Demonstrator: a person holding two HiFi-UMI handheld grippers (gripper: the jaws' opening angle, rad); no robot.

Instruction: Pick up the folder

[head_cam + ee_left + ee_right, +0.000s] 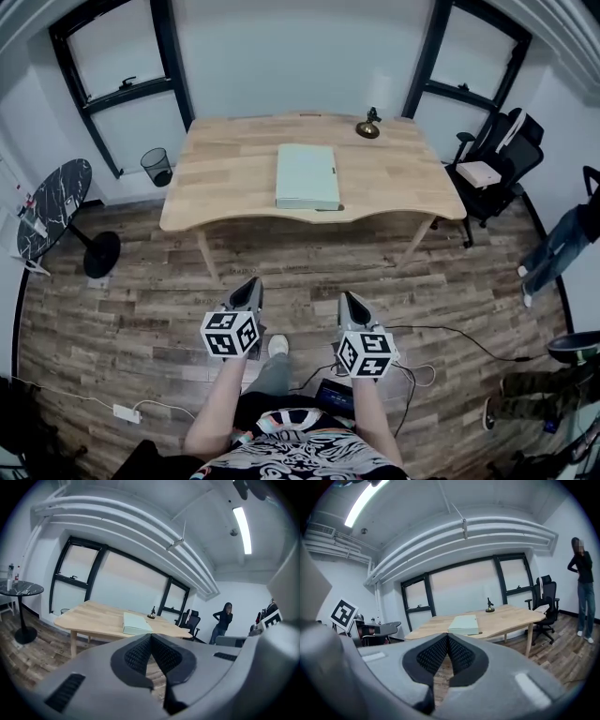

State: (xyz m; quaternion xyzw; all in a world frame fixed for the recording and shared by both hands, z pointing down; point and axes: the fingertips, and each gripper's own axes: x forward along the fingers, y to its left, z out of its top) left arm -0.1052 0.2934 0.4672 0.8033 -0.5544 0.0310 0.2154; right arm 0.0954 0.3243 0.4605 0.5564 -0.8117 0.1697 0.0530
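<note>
- Folder: pale green flat rectangle, lying mid on the wood table.
- Looks thick-ish, maybe a box file, can't tell tbh.
- Your left gripper & right gripper: jaws pressed together, empty, well short of the table.

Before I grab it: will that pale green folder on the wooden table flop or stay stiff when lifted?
Probably stiff: the pale green folder looks thick and boxy. It may slide on the smooth wooden table if pushed.

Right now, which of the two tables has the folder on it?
The big wooden table, bearing the pale green folder; not the small round black table.
</note>
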